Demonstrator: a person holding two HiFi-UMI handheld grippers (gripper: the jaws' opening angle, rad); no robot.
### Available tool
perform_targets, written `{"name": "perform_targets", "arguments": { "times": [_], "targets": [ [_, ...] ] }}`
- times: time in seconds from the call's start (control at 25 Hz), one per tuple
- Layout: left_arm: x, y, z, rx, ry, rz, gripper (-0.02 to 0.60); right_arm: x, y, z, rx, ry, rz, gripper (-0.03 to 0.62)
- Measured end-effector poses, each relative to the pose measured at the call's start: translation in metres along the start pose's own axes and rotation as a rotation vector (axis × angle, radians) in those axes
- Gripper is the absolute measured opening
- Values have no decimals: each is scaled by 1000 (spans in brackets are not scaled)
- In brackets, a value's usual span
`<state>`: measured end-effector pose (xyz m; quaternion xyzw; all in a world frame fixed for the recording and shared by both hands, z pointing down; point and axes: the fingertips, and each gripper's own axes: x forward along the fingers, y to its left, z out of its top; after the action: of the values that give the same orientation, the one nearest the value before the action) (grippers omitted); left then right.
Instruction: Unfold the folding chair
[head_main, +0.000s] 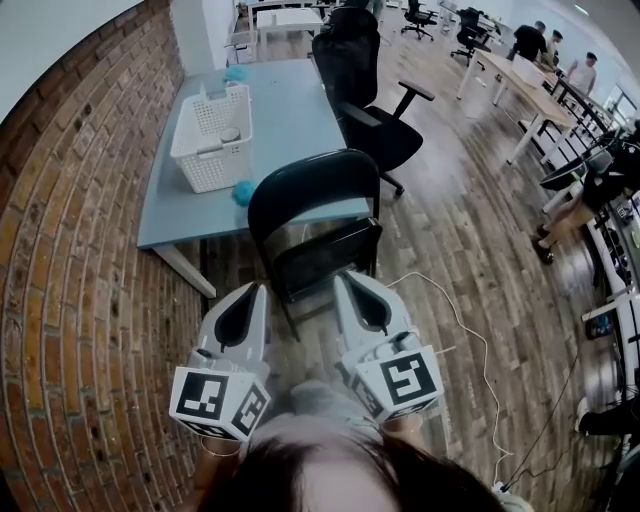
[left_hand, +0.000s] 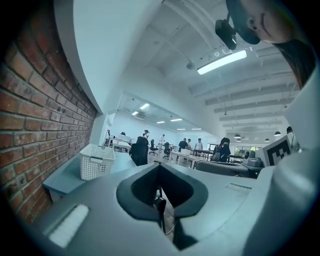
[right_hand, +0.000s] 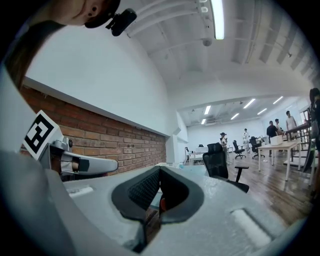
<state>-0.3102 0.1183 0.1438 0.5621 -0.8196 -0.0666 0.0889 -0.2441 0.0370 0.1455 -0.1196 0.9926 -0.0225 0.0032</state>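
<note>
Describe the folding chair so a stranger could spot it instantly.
Find the light blue table along the brick wall. At its near end stands the black folding chair. Unlike the black office chair beside the table, it has a thin tube frame, a plain curved back and no armrests.

The chair's feet are hidden behind the fingertips of the left gripper and right gripper. In the left gripper view, only a thin dark strip shows past the jaws, which are pressed together; it is too little to name. Just past the right fingertips a small red spot cannot be told. The hands are hidden under the marker cubes. What lies in the basket, well beyond the fingers, is too small to tell.
</note>
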Motion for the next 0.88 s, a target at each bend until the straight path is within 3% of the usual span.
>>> {"name": "perform_targets", "arguments": {
  "times": [0.4, 0.88],
  "targets": [
    [51, 7, 4, 6, -16, 46, 0, 39, -41, -5, 6, 8, 52, 0],
    [69, -4, -5, 4, 9, 73, 0, 38, -67, -16, 45, 17, 67, 0]
  ]
}}
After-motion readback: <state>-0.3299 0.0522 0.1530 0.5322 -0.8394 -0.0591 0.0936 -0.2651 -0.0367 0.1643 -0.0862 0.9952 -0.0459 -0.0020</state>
